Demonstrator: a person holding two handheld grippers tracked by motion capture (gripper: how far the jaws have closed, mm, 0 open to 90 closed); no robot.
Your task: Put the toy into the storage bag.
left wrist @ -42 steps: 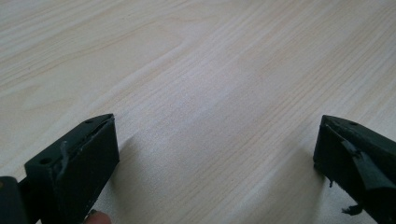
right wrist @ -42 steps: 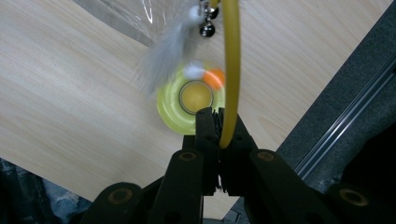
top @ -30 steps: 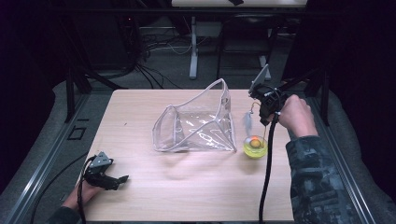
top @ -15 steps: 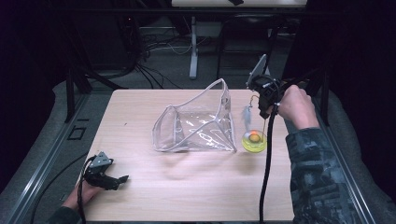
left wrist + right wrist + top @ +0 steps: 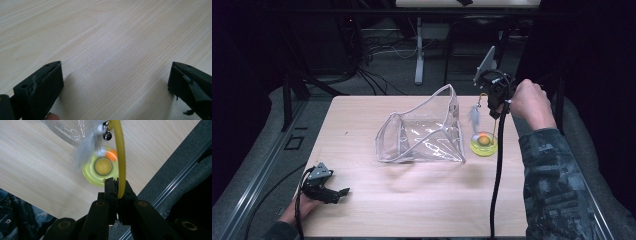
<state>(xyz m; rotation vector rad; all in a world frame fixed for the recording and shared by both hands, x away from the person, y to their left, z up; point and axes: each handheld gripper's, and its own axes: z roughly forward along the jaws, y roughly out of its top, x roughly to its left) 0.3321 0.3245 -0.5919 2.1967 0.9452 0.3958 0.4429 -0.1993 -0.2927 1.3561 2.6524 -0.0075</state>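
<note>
A yellow round toy base [image 5: 483, 144] with an orange ball sits under my right gripper [image 5: 493, 111] near the table's right edge. A thin yellow wand [image 5: 120, 157] rises from the toy, with a grey feather [image 5: 85, 147] and a small bell [image 5: 108, 136] at its top. My right gripper [image 5: 117, 185] is shut on this wand. A clear plastic pouch [image 5: 422, 132] stands open in the middle of the table, just left of the toy. My left gripper [image 5: 343, 191] rests at the front left corner, jaws wide apart over bare wood [image 5: 115, 50].
The light wooden table [image 5: 412, 210] has free room in front of the pouch. Beyond its right edge are a grey floor and a metal rail [image 5: 172, 187]. A black cable [image 5: 498, 180] hangs from the right gripper across the table's right side.
My right gripper has risen with the wand in its grip, and the yellow base and feather moved up the picture with it. The left gripper and the pouch stayed still.
</note>
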